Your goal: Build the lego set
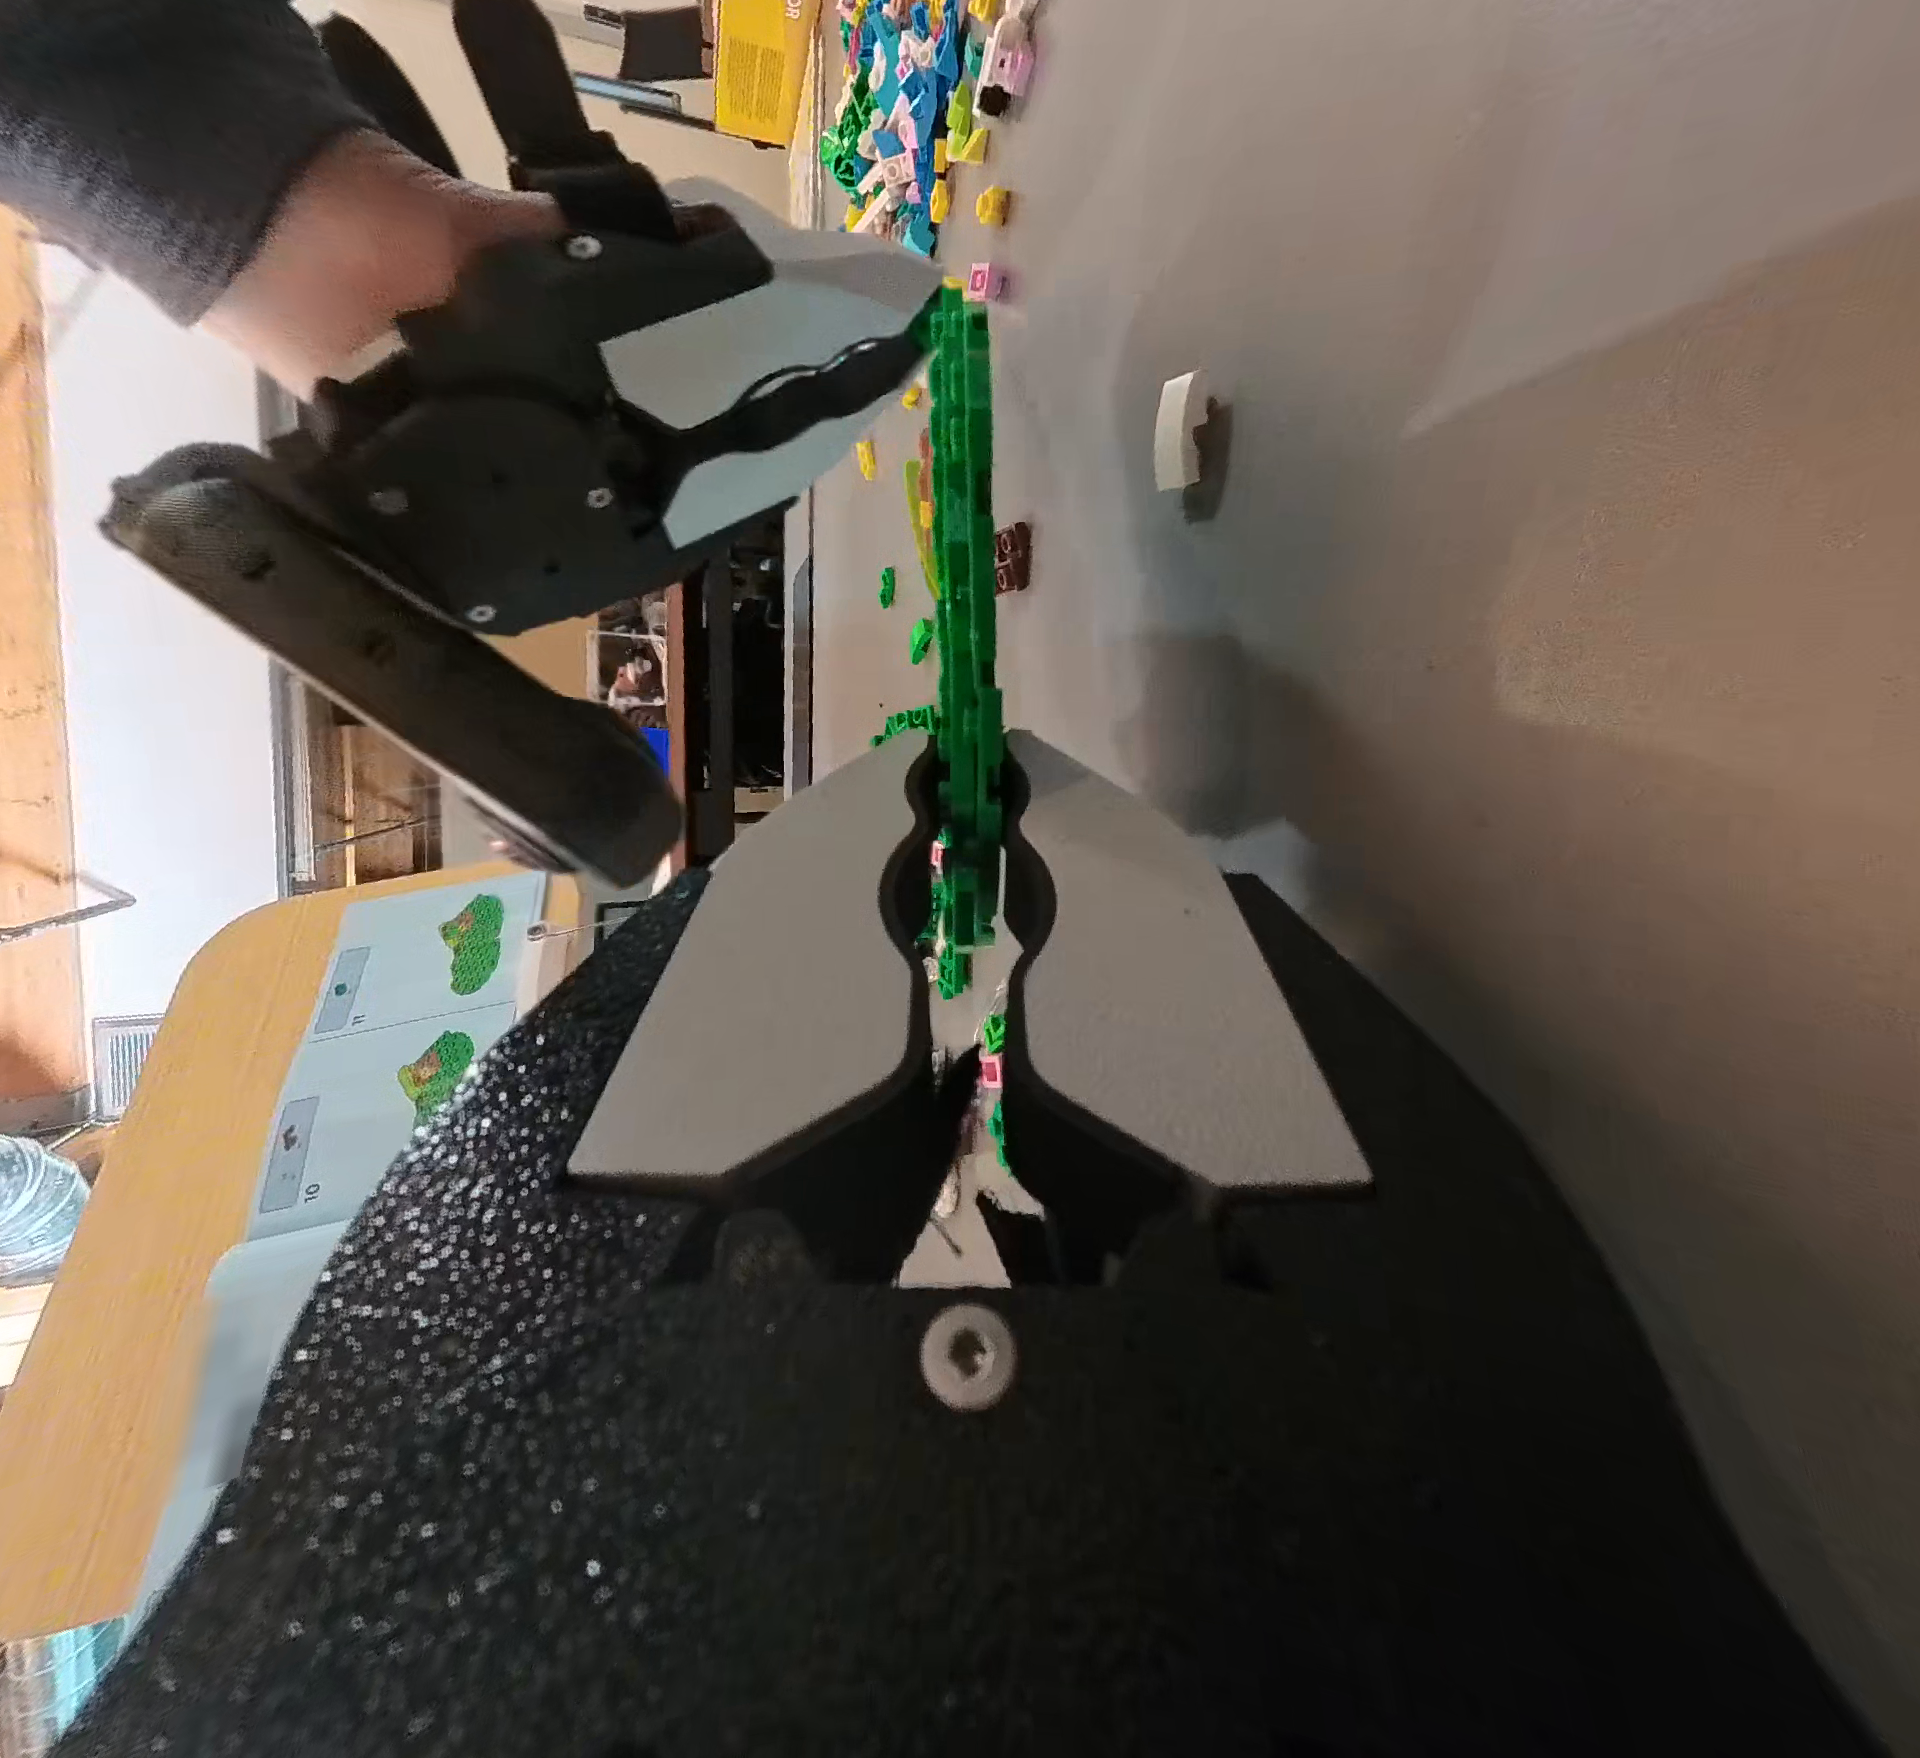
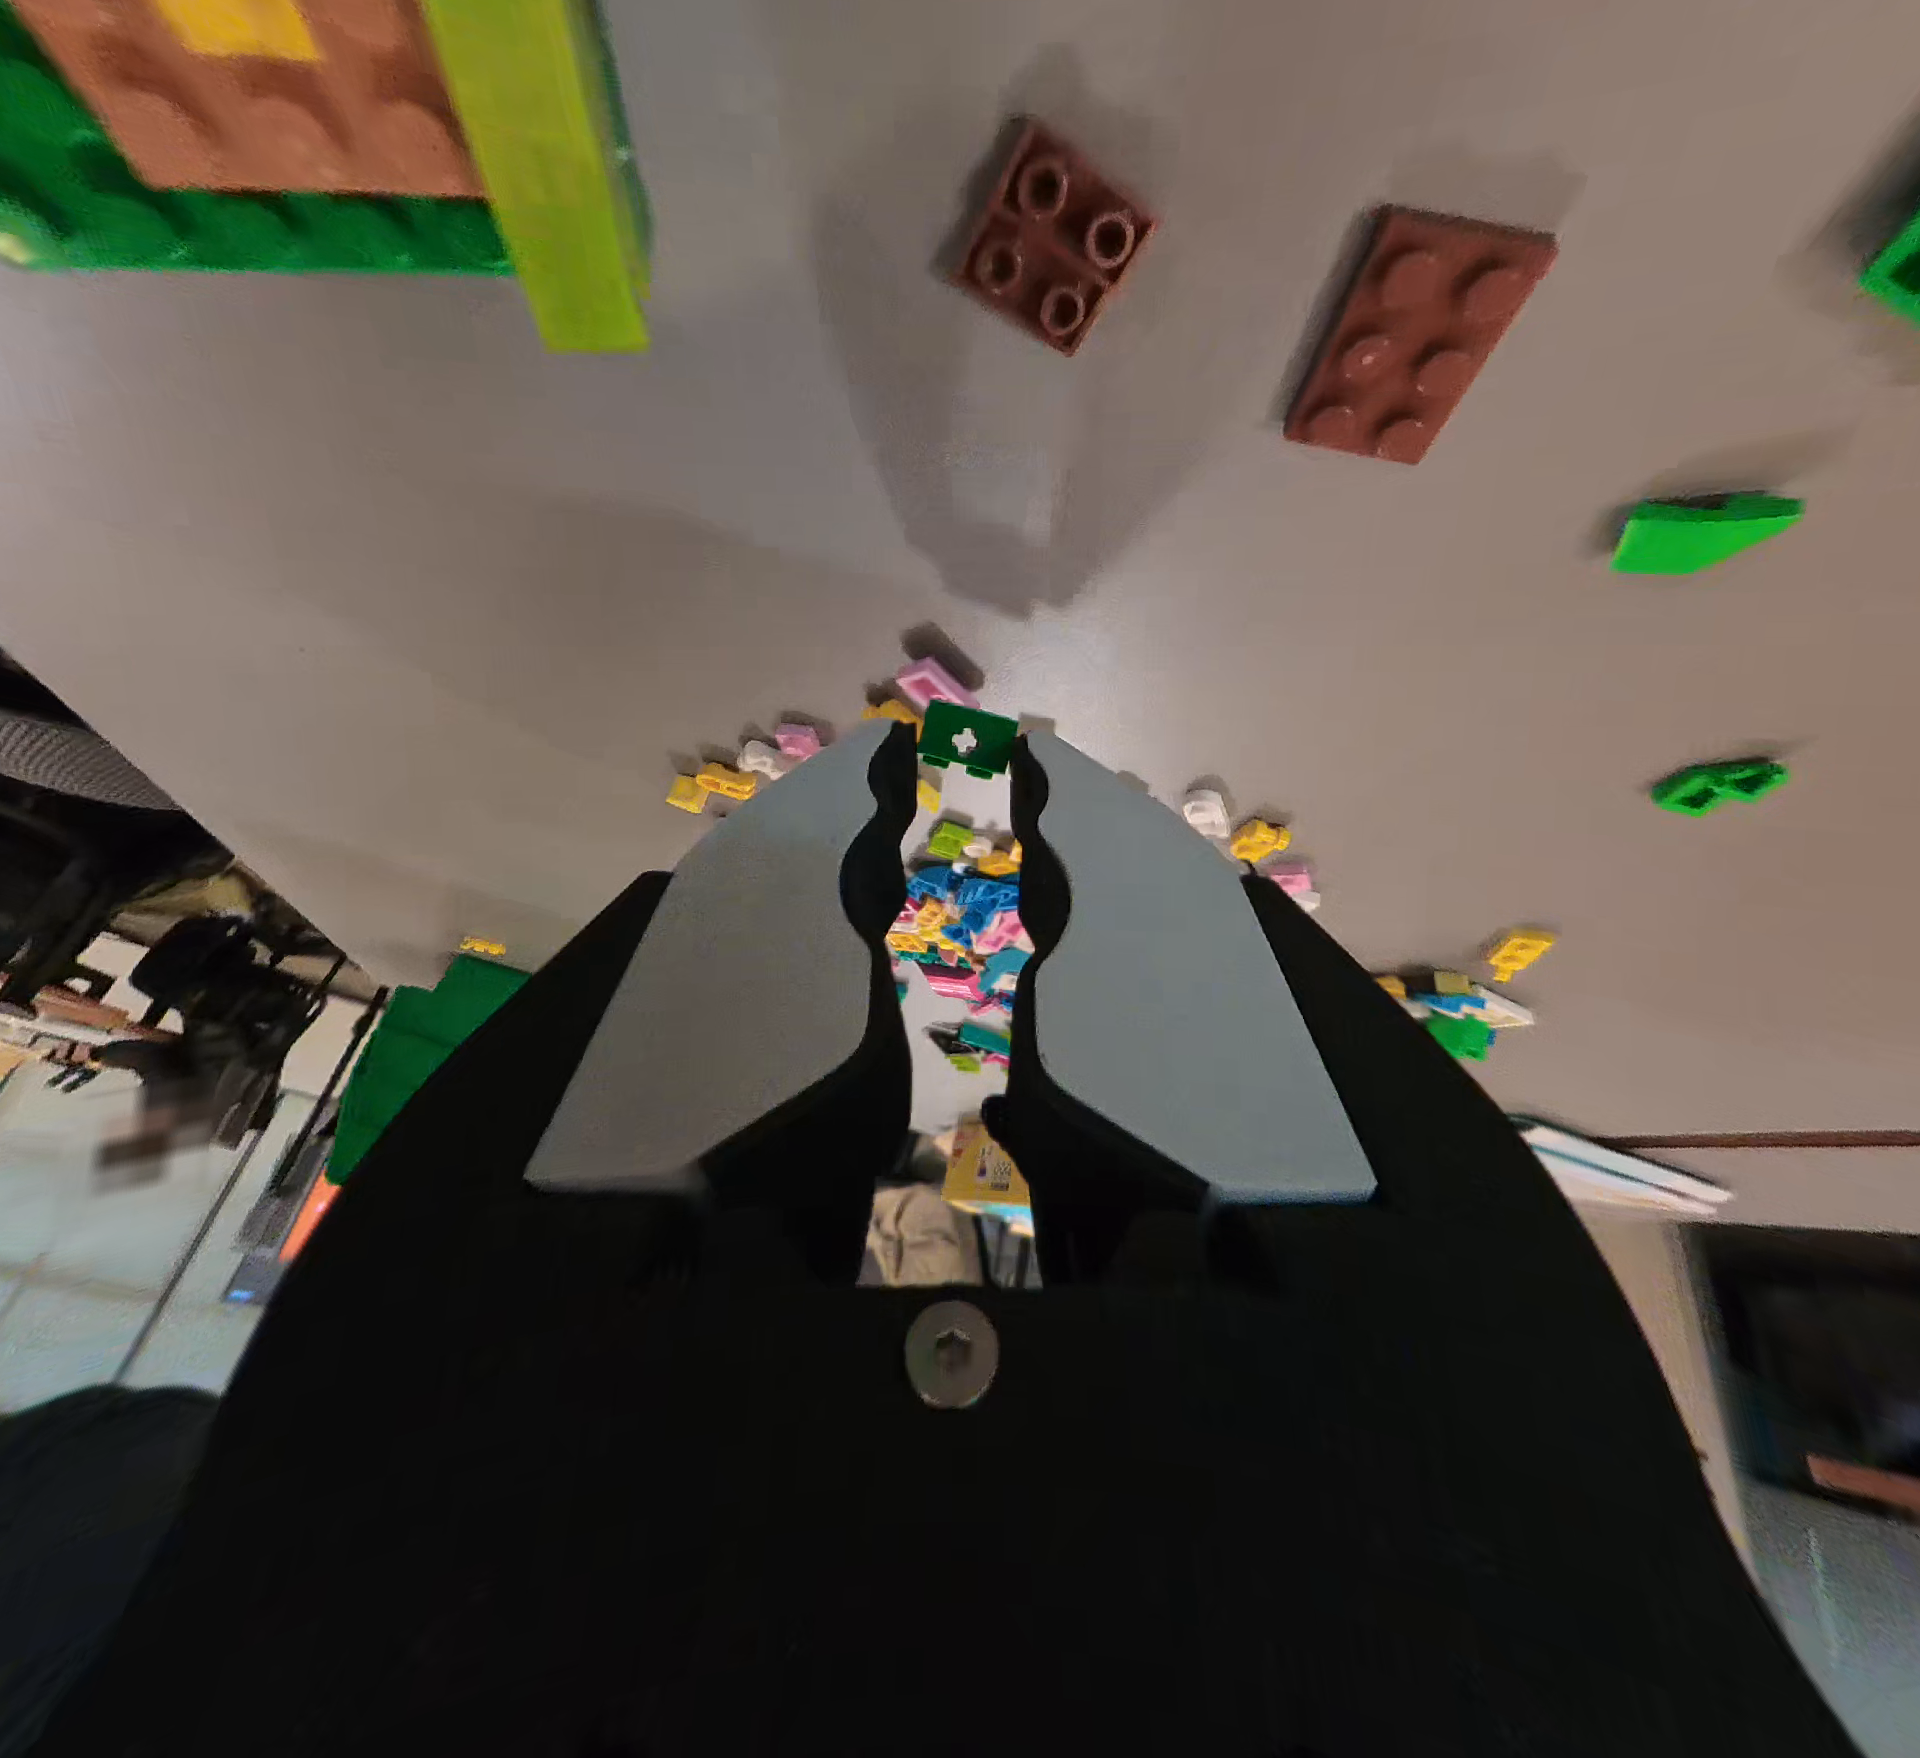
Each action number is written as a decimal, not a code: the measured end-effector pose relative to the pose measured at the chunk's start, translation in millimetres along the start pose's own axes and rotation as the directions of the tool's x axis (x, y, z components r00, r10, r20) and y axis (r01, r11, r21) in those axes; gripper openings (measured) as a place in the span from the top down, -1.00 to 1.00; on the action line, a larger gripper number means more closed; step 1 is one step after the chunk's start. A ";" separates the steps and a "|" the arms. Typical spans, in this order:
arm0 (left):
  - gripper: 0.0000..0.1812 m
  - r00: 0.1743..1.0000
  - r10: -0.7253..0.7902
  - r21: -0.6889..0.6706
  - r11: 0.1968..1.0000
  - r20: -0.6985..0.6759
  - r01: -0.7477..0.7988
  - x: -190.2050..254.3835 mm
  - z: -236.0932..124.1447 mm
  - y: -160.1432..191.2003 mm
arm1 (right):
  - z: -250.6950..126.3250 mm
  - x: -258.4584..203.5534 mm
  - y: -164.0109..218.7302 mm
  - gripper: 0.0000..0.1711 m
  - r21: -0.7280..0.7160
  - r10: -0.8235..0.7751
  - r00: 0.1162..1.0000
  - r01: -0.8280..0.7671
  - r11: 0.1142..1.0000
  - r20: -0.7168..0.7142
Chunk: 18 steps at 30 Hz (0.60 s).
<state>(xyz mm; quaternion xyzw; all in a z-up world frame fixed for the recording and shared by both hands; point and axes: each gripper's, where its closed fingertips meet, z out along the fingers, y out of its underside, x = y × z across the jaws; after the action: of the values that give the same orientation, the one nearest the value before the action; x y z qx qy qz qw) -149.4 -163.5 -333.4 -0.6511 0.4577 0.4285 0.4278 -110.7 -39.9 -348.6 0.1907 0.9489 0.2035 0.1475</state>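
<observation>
**Right wrist view: a small green piece pinched at the tips, base plate held edge-on by the other fingers**

Right wrist view shows the right gripper (image 2: 964, 752) closed on a small dark green piece (image 2: 966, 740), held right at the ends of its fingers (image 2: 769, 960), with a cross-shaped hole facing the camera. Beyond the tips lies the loose pile of bricks (image 2: 961, 919) on the grey counter (image 2: 520, 513). Off to one side of the fingers, well apart, lie two brown plates (image 2: 1051, 237) (image 2: 1415, 335) and stray green bits.

In the left wrist view the left gripper (image 1: 966, 773) is clamped on the green base plate (image 1: 961, 513), which runs straight out from between its fingers, edge-on to the camera. At the far end of that plate the other gripper's tips are touching or nearly touching it; I cannot tell which. An instruction booklet (image 1: 416, 1022) sits on a wooden surface to one side.

As a judgement: the small piece is light, stiff plastic, smooth-faced and easy to twist or flick out of a tip pinch, so it wants square pressure on its two flat sides. The base plate is thin and built from several joined parts; it probably flexes or splits at the seams if pushed hard at the unsupported far end. Gripping it across the flat faces near an edge, as now, seems sound, though pressing the piece down so far from that hold risks levering the plate.
</observation>
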 end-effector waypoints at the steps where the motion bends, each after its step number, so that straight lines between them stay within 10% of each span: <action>1: 0.91 1.000 0.001 -0.002 1.000 -0.001 -0.001 0.4 0.6 0.3 | 3.4 1.4 -0.6 0.81 -0.015 0.006 1.000 -0.006 1.000 -0.003; 10: 0.91 1.000 0.007 -0.014 1.000 -0.014 -0.008 3.1 4.4 1.4 | 1.8 6.3 -16.5 0.65 0.033 0.033 0.999 -0.033 0.999 -0.016; 18: 0.91 1.000 -0.005 -0.008 1.000 -0.010 0.005 1.6 4.6 1.3 | -18.5 17.5 -5.3 0.61 0.620 0.391 0.920 -0.316 0.718 0.016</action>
<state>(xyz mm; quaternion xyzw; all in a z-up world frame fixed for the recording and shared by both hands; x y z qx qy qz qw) -151.0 -159.7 -336.4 -0.6560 0.4566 0.4260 0.4239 -134.4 -43.1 -338.2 0.3935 0.9157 -0.0794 -0.0193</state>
